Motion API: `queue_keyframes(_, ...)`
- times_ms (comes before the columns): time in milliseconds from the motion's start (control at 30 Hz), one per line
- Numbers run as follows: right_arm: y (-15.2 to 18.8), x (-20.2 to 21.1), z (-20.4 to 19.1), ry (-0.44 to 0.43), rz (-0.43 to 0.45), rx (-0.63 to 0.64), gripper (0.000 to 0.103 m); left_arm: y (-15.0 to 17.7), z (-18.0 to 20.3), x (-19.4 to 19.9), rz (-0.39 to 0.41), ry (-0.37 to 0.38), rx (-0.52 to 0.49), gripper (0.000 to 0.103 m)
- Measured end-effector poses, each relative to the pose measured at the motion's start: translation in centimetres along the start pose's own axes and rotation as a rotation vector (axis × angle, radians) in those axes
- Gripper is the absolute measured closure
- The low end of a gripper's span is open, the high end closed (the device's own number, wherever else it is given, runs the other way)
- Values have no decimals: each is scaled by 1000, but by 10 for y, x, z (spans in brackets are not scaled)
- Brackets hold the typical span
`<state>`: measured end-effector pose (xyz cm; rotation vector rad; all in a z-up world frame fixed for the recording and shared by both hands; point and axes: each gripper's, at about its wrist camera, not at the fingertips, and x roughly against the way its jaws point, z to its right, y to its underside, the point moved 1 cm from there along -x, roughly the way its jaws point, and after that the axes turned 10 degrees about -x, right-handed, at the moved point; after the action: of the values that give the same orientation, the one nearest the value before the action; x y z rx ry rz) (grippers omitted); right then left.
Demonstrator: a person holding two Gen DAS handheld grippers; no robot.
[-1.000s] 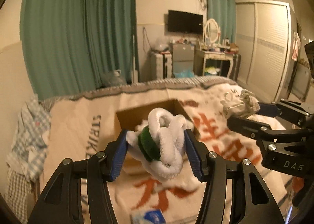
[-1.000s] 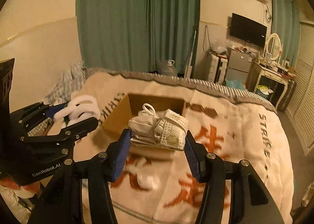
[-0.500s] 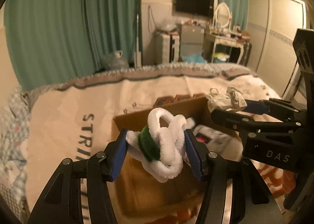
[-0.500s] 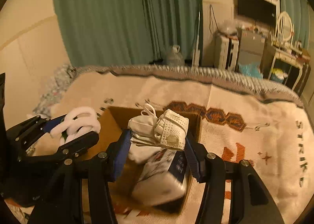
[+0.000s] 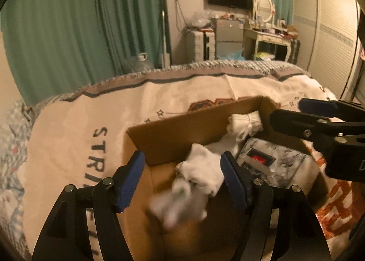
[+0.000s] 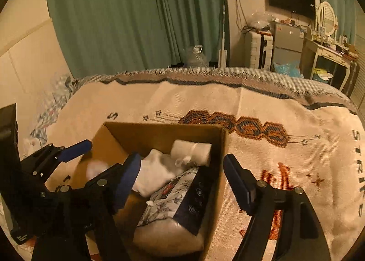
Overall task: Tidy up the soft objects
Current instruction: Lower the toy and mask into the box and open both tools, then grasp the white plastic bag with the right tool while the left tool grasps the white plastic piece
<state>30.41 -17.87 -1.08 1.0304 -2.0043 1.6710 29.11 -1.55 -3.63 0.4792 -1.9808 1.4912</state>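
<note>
An open cardboard box point(image 5: 173, 133) point(image 6: 159, 132) sits on the bed. My left gripper point(image 5: 182, 176) is open above its near left part; a blurred white and green fluffy thing point(image 5: 178, 201) falls between the fingers into the box. My right gripper point(image 6: 181, 178) is open and empty over the box's right wall. A white rolled mesh bundle point(image 6: 191, 152) point(image 5: 245, 121) lies at the box's far right corner. A white cloth point(image 6: 155, 174) point(image 5: 203, 169) and a flower-print pack point(image 6: 173, 201) point(image 5: 271, 165) lie inside too.
The box rests on a cream blanket point(image 6: 285, 146) with orange and dark lettering. Green curtains point(image 6: 136, 16) hang behind the bed. A checked cloth point(image 5: 11, 128) lies at the bed's left edge. A dresser and fridge point(image 6: 287, 41) stand at the back right.
Both grippers moved over the box and opened. The fluffy white and green thing left the left gripper and is dropping. The mesh bundle left the right gripper and lies in the box.
</note>
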Motion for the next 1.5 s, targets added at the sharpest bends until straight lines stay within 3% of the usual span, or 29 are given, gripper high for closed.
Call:
queue_keyframes(233, -14, 108, -21, 25, 125, 35, 21, -21, -10, 102, 118, -61, 17, 31)
queue_keyframes(300, -13, 146, -27, 30, 164, 45, 18, -23, -13, 139, 168, -84, 25, 15)
queue_keyframes(400, -6, 197, -37, 48, 204, 58, 9, -20, -14, 195, 244, -118, 38, 12)
queue_keyframes(500, 7, 236, -44, 70, 234, 75, 0, -11, -16, 229, 261, -129, 55, 12)
queue_keyframes(700, 43, 283, -47, 83, 284, 54, 0, 14, -7, 259, 256, -136, 39, 12)
queue_keyframes(900, 87, 261, -47, 109, 240, 72, 0, 54, 9, 245, 222, -103, 47, 12)
queue_keyframes(1300, 170, 114, -23, 126, -25, 81, 1, 118, 31, 136, 15, -38, 83, 12)
queue_keyframes(1500, 203, 53, -18, 131, -150, 104, 14, 139, 32, 97, -54, -26, 111, 12)
